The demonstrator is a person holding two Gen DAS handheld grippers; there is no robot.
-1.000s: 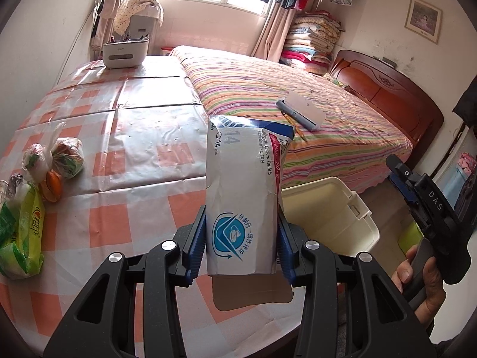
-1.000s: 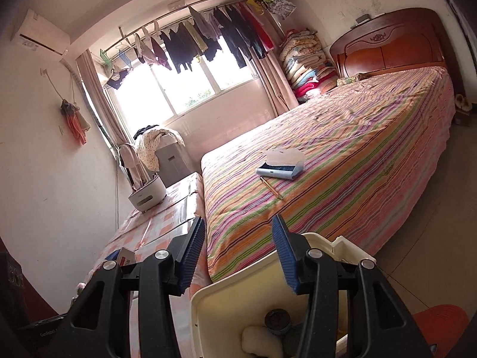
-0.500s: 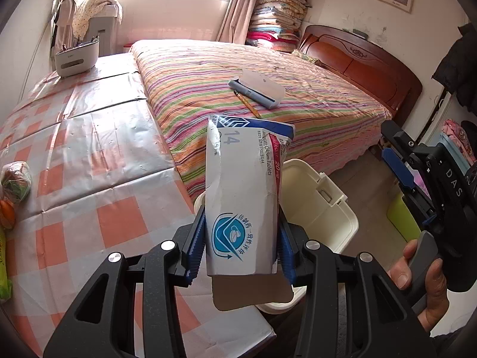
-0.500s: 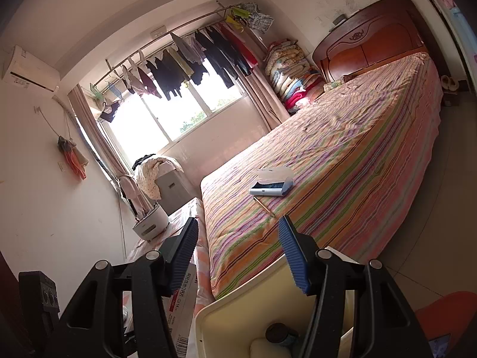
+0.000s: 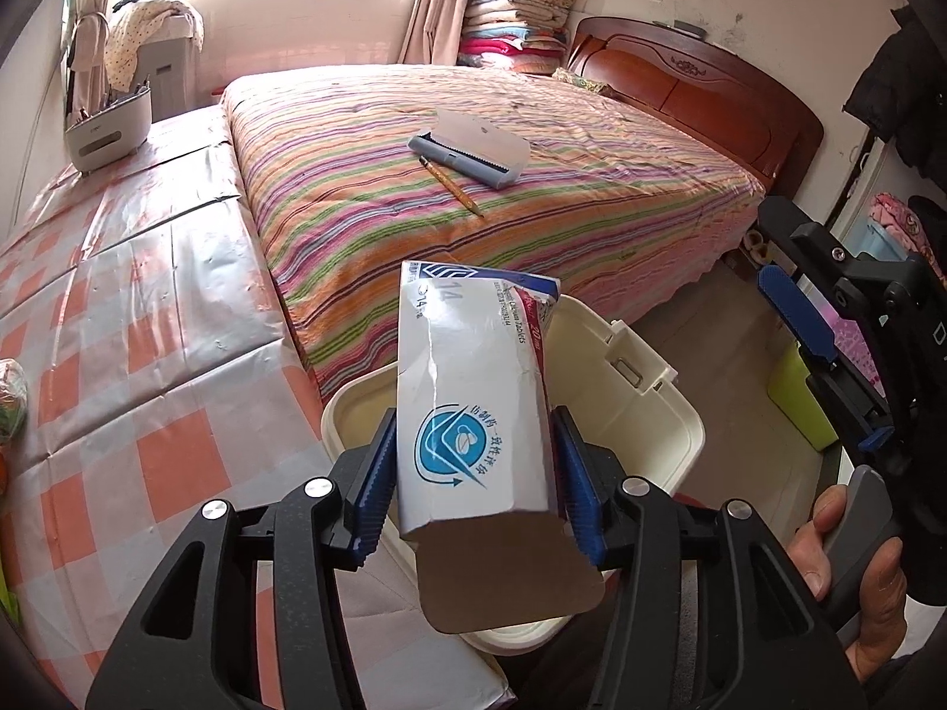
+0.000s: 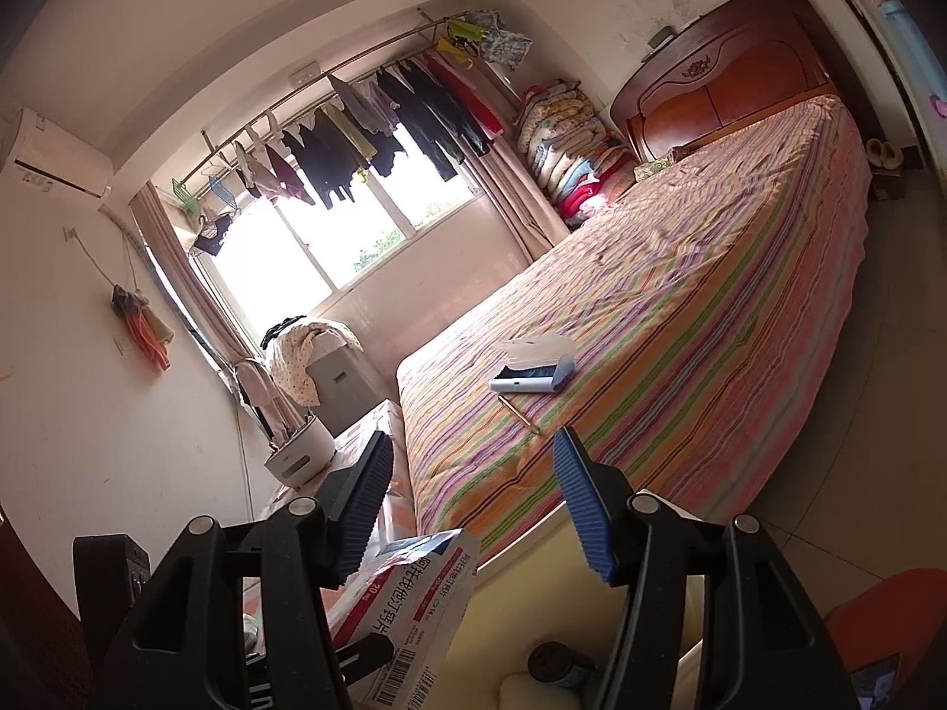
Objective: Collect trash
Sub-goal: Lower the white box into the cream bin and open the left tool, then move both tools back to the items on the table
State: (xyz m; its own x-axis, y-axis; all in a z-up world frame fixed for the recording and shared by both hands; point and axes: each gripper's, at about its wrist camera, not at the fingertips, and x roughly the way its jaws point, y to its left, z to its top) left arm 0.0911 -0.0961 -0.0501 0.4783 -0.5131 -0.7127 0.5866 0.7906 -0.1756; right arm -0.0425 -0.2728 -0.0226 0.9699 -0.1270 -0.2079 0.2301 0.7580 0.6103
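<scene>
A white box (image 5: pixel 473 390) with a blue emblem, a cream bin (image 5: pixel 651 414), an orange-and-white checked tablecloth (image 5: pixel 148 355), a multicoloured striped bedspread (image 5: pixel 532 201).

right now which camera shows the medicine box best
The left wrist view: the white and blue cardboard medicine box stands centred, its face unobstructed. The right wrist view catches only its red-striped side and barcode, at the bottom edge.

A lived-in home bedroom.
A wide bed (image 5: pixel 532 177) with a striped cover and carved wooden headboard (image 5: pixel 698 83) fills the room; folded quilts (image 5: pixel 521 18) are stacked in the corner, laundry (image 6: pixel 385 124) hangs on a rail across the window (image 6: pixel 331 236), and an air conditioner (image 6: pixel 47 154) sits on the wall.
</scene>
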